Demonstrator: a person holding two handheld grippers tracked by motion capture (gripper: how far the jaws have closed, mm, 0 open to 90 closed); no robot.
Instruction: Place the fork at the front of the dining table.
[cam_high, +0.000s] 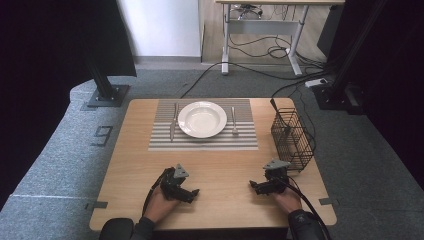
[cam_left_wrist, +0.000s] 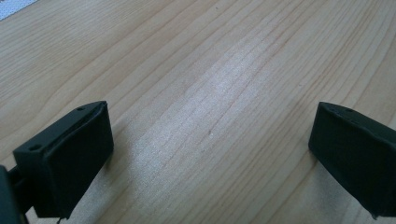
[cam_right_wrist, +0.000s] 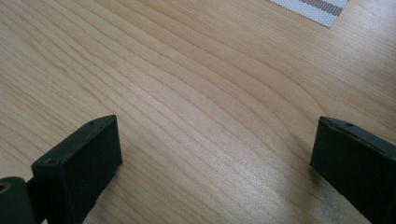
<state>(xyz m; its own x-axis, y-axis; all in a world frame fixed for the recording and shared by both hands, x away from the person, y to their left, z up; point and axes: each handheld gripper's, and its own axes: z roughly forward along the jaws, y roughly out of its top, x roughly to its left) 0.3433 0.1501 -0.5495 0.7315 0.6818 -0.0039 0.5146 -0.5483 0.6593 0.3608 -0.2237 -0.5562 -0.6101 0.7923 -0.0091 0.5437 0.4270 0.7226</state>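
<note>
A white plate (cam_high: 202, 119) sits on a grey striped placemat (cam_high: 203, 141) at the far middle of the wooden table (cam_high: 220, 170). A knife (cam_high: 173, 122) lies left of the plate and a fork (cam_high: 234, 120) right of it, both on the mat. My left gripper (cam_high: 192, 194) rests low over the near left of the table, open, jaws wide apart with bare wood between them (cam_left_wrist: 210, 135). My right gripper (cam_high: 254, 186) rests at the near right, also open over bare wood (cam_right_wrist: 215, 144). Each is held by a hand.
A black wire cutlery basket (cam_high: 292, 140) stands at the table's right edge, just beyond my right gripper. A corner of the placemat (cam_right_wrist: 317, 7) lies ahead of the right gripper. Around the table are grey carpet, black stands, floor cables and a desk behind.
</note>
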